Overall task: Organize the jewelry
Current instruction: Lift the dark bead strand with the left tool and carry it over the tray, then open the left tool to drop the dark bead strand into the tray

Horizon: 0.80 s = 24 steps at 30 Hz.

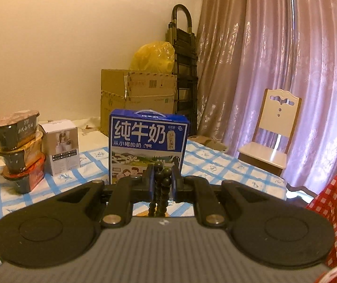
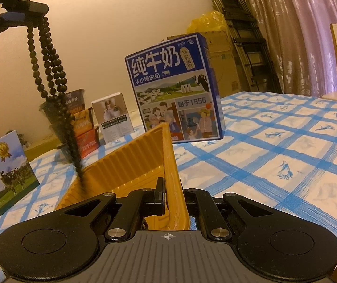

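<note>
My left gripper (image 2: pixel 30 17) sits high, pointing slightly down, jaws nearly closed on black beads (image 2: pixel 50 70) hanging over the yellow tray (image 2: pixel 130 165). My right gripper (image 2: pixel 172 195) is low, jaws clamped on the tray's right wall, tilting it above the checked tablecloth (image 2: pixel 274 153).

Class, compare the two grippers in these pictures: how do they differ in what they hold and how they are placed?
The left gripper pinches a black bead necklace; the right gripper clamps the wall of a yellow tray. The left gripper is raised, with the beads dangling towards the tray; the right gripper sits low by the checked tablecloth. Both are black, two-fingered and shut on something.
</note>
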Tool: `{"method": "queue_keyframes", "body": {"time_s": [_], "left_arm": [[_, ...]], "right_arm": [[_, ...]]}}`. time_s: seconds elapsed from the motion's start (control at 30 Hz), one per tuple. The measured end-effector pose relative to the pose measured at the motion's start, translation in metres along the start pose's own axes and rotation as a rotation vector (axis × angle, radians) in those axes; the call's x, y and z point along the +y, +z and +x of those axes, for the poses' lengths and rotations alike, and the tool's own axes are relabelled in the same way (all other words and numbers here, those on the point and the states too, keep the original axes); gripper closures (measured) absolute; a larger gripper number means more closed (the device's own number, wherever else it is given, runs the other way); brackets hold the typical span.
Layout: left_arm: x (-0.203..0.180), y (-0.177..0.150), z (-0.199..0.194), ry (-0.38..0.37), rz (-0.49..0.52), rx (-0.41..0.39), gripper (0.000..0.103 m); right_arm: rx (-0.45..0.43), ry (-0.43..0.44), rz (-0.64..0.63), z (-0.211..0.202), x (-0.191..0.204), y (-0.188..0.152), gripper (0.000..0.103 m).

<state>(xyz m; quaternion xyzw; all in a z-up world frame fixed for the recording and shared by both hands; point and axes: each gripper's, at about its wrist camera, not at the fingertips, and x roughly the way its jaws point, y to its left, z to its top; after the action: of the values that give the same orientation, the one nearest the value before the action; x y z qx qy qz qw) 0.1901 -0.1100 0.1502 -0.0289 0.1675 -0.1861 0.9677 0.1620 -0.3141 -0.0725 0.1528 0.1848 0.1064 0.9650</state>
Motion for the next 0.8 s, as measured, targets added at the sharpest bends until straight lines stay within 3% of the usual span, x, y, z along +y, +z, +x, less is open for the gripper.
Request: {"method": "queue_keyframes", "body": {"time_s": [0.17,0.33,0.43,0.63,0.73,0.8], "left_arm": [[0.007,-0.022,0.017,0.049,-0.001,0.075,0.091],[0.020,-0.059,0.054,0.052,-0.026,0.248,0.090],[0.020,-0.078,0.072,0.044,-0.022,0.307,0.090],[0.025,-0.099,0.086,0.068,-0.015,0.351,0.079],[0.032,-0.104,0.080,0.096,-0.023,0.350,0.064],[0.038,-0.108,0.072,0.123,-0.023,0.348,0.063]], "right_arm": [[0.001,0.000,0.000,0.000,0.000,0.000,0.096],[0.003,-0.002,0.003,0.001,0.000,0.000,0.096],[0.006,-0.002,0.006,0.000,0.000,-0.001,0.096],[0.012,-0.004,0.012,0.001,-0.001,-0.002,0.096],[0.013,-0.005,0.019,0.001,-0.001,-0.002,0.096],[0.015,-0.011,0.022,0.002,-0.001,-0.003,0.096]]}}
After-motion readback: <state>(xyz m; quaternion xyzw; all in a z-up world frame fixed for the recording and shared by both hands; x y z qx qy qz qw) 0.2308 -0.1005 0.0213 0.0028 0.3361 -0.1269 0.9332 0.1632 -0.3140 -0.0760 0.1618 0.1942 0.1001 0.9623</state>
